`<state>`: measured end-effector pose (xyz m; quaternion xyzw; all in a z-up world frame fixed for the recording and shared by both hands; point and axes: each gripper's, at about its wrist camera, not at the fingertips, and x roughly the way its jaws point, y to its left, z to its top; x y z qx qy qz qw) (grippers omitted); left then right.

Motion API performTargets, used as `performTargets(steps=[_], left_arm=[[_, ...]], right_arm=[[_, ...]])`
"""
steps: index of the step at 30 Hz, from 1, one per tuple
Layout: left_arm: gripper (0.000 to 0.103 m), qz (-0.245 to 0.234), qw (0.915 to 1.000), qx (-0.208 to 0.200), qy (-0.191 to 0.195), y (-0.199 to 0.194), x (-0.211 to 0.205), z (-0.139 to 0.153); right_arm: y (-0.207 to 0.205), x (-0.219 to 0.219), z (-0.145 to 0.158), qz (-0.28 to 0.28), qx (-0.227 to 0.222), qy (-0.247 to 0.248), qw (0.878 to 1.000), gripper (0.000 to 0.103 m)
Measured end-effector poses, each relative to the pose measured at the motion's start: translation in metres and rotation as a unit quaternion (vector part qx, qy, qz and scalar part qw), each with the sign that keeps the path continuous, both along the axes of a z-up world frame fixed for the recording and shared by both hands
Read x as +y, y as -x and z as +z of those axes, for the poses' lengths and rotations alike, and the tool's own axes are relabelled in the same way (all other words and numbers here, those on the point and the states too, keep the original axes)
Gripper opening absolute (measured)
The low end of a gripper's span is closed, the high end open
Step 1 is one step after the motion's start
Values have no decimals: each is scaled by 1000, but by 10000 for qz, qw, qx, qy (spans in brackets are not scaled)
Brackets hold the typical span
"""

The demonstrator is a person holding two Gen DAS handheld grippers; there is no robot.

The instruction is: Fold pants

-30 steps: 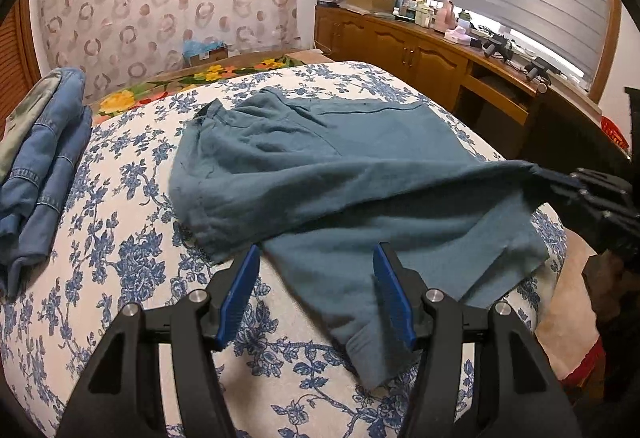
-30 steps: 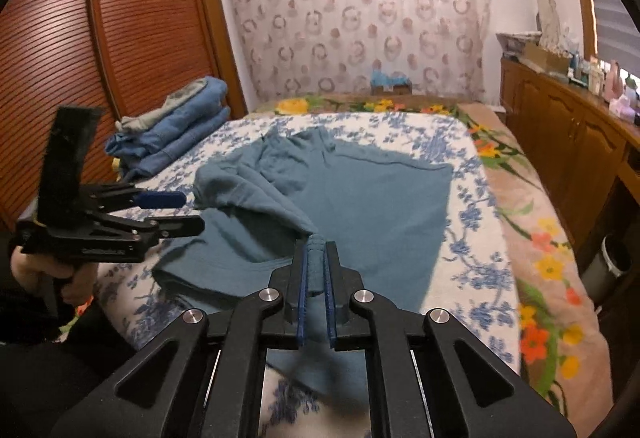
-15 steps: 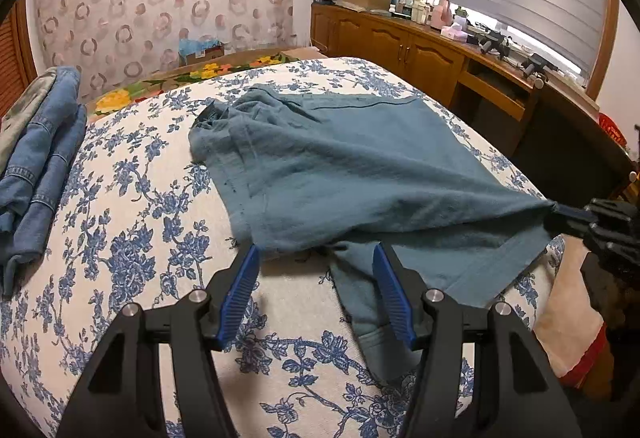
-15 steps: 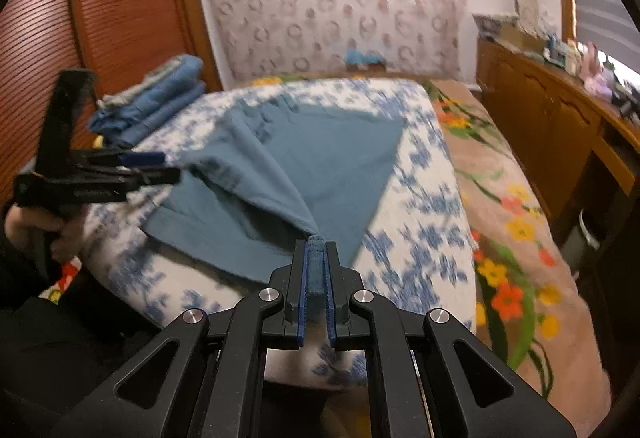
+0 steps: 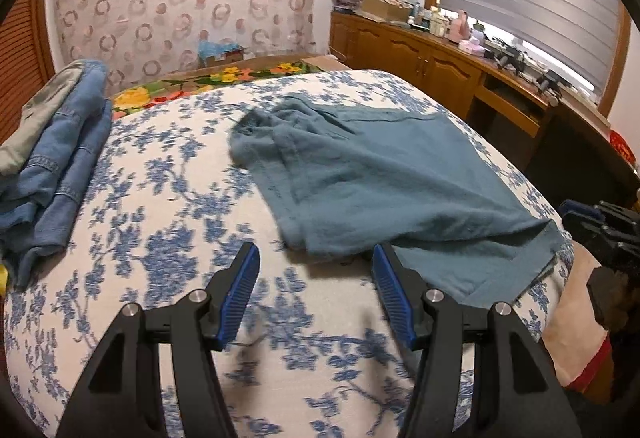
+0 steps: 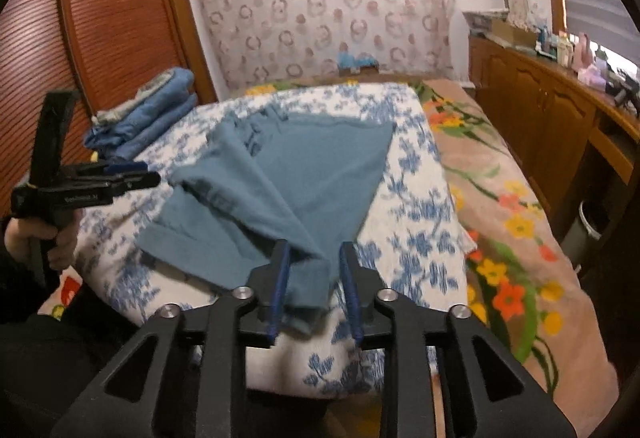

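We saw a bed (image 5: 168,206) covered with a white spread printed with blue flowers, and under it, along the far end and one long side, a beige blanket (image 6: 516,222) with yellow and orange flowers showed. On the spread lay teal pants (image 5: 384,178), folded over on themselves, with one end reaching the bed's near edge. Near the wardrobe side, well apart from the pants, sat a stack of folded denim clothes (image 5: 60,162).
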<state>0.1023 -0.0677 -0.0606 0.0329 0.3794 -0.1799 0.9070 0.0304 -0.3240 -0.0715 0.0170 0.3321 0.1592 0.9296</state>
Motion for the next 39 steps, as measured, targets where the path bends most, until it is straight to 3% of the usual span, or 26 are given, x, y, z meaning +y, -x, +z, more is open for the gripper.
performTargets(steps=[13, 25, 39], left_arm=[[59, 431, 9989, -157, 28, 2, 47, 7], [59, 547, 9984, -146, 89, 4, 66, 7], [58, 702, 9973, -76, 198, 4, 83, 0]], right_arm=[[-56, 93, 13, 1140, -242, 11, 9932, 33], [-102, 171, -3, 1929, 88, 436, 9802, 34], [-117, 205, -33, 2307, 548, 1033, 9660, 34]])
